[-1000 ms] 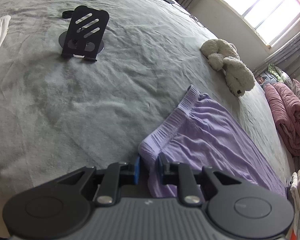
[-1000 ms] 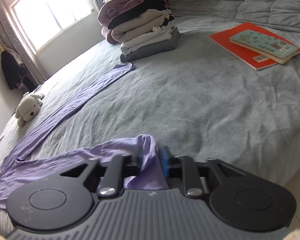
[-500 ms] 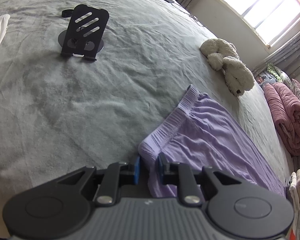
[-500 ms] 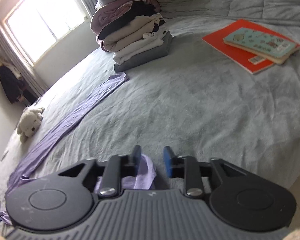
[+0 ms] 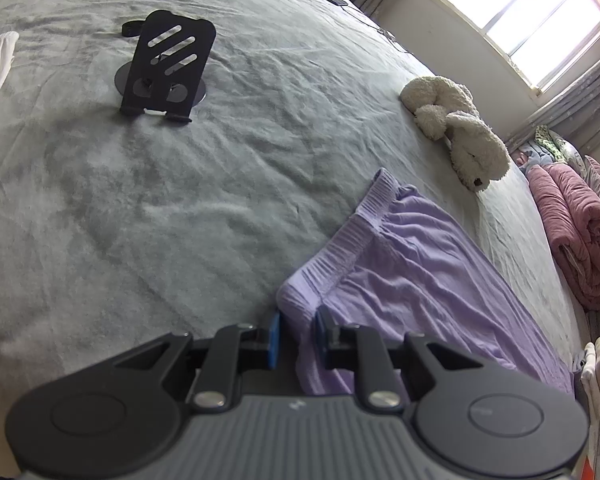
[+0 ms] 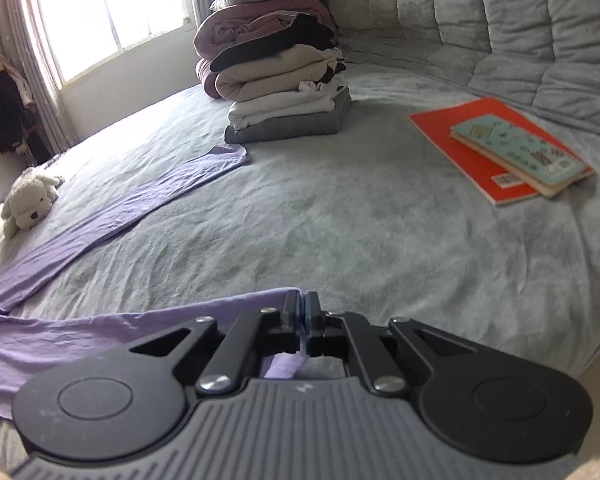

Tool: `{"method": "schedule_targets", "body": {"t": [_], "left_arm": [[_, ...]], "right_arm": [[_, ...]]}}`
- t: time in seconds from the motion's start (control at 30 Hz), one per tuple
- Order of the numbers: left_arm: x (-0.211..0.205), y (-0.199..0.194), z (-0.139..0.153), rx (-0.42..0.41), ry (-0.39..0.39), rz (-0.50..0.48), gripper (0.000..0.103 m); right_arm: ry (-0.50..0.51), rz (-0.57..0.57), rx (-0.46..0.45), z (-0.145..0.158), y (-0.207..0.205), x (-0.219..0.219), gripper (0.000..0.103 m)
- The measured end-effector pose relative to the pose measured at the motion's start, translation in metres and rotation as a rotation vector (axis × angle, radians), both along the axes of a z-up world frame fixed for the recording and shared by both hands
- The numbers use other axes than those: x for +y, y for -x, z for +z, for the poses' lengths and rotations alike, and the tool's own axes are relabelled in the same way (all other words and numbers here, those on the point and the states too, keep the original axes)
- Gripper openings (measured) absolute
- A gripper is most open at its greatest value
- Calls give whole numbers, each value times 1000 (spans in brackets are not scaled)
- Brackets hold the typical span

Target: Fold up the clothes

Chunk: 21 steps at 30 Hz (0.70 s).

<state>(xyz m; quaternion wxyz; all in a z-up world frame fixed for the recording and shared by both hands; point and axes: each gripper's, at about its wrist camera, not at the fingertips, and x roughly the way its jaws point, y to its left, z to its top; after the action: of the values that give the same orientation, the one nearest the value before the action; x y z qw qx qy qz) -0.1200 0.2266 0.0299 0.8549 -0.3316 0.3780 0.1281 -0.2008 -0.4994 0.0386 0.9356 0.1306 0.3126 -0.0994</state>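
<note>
Step in hand: securing both ends of the purple trousers [image 5: 412,280] before a fold; judged early in the task, garment not yet folded.
Left tool [image 5: 296,338]: jaws narrow, pinching the bunched corner of the waistband [image 5: 356,236]; cloth fills the gap between the blue pads.
Right tool [image 6: 303,322]: jaws have just been closing, now pressed together on the hem of the near leg [image 6: 140,326]; a flap of purple cloth hangs below the pads.
Trousers, place: flat on the grey bed [image 5: 180,200]; waistband end at the left tool, near leg running leftward from the right tool in the right wrist view.
Far leg [image 6: 140,204]: stretched long across the bed, its hem just beside the stack of folded clothes [image 6: 284,80].
Doing it well: keep both pinches firm; lift evenly so the cloth stays taut, not twisted; probably bring the near leg over onto the far one, edges matched, before any shortening fold.
Watch for: thin hem slipping from the right pads; far leg dragging against the stack.
Nearby, untouched: plush dog [image 5: 460,128], black phone stand [image 5: 166,68], books [image 6: 508,148].
</note>
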Motion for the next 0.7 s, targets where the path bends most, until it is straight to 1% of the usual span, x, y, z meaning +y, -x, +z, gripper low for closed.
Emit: {"method": "schedule_targets", "body": {"t": [0.1, 0.27, 0.43, 0.47, 0.5, 0.53, 0.57, 0.7], "left_arm": [[-2, -1, 0, 0, -10, -5, 18], [-1, -1, 0, 0, -9, -6, 18], [-1, -1, 0, 2, -13, -6, 19], [-2, -1, 0, 2, -13, -6, 18], [-2, -1, 0, 3, -13, -6, 18], [-1, -1, 0, 3, -11, -6, 18], [-1, -1, 0, 2, -9, -5, 18], [-2, -1, 0, 3, -10, -4, 18]], "right_arm": [[82, 23, 41, -5, -15, 0, 2], [179, 70, 105, -18, -40, 1, 2], [167, 12, 97, -18, -31, -1, 1], [159, -9, 91, -17, -27, -2, 4], [146, -37, 82, -15, -20, -4, 14], [124, -66, 70, -13, -12, -6, 15], [83, -91, 53, -12, -2, -9, 15], [-151, -160, 12, -14, 31, -23, 15]]}}
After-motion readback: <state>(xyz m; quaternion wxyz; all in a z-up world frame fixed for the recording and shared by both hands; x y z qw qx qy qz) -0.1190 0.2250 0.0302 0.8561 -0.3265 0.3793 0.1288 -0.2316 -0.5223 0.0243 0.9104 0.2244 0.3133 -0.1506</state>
